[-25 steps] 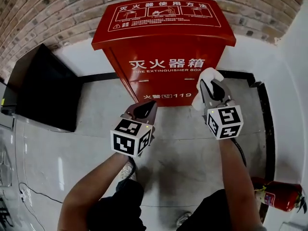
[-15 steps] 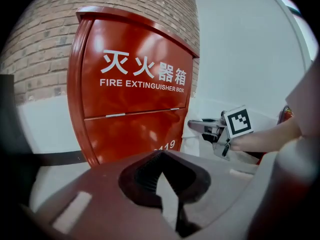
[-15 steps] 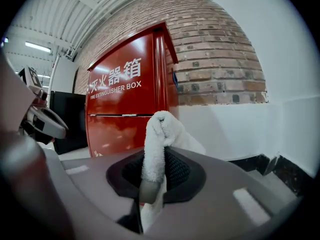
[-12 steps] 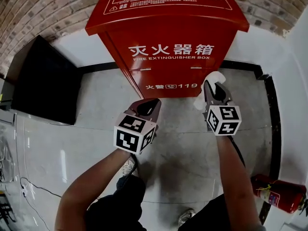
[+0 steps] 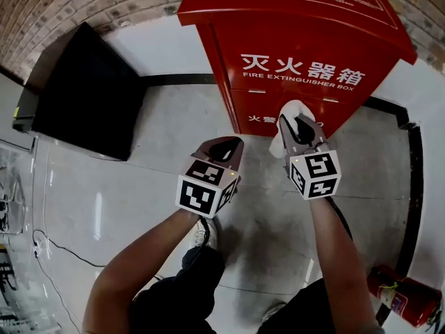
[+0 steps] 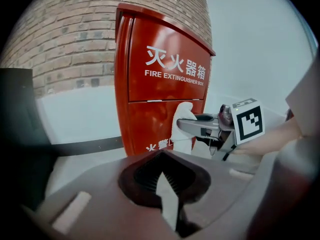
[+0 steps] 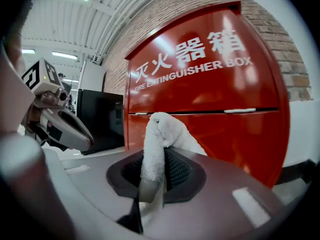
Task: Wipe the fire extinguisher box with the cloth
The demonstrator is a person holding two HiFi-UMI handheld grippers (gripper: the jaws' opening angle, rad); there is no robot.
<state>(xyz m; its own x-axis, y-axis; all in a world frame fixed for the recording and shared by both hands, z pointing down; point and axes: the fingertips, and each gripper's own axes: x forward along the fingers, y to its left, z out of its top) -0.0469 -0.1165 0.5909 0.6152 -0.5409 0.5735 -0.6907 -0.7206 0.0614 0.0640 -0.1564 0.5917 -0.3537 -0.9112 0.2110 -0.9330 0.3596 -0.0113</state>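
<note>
Facing the red fire extinguisher box, upright at the far edge of the floor, hard against the brick wall. Gripping the white cloth in the right gripper, jaws nearly together and pressing on its fold, a bunched end poking out close to the box's lower front; cannot tell whether touching. With the left gripper closed on nothing, beside the right and short of the box. Probably soft, light and limp, so best pinched at a thick fold, leaving a padded end free. Probably stiff, smooth painted metal, heavy enough to stay put under rubbing without holding.
</note>
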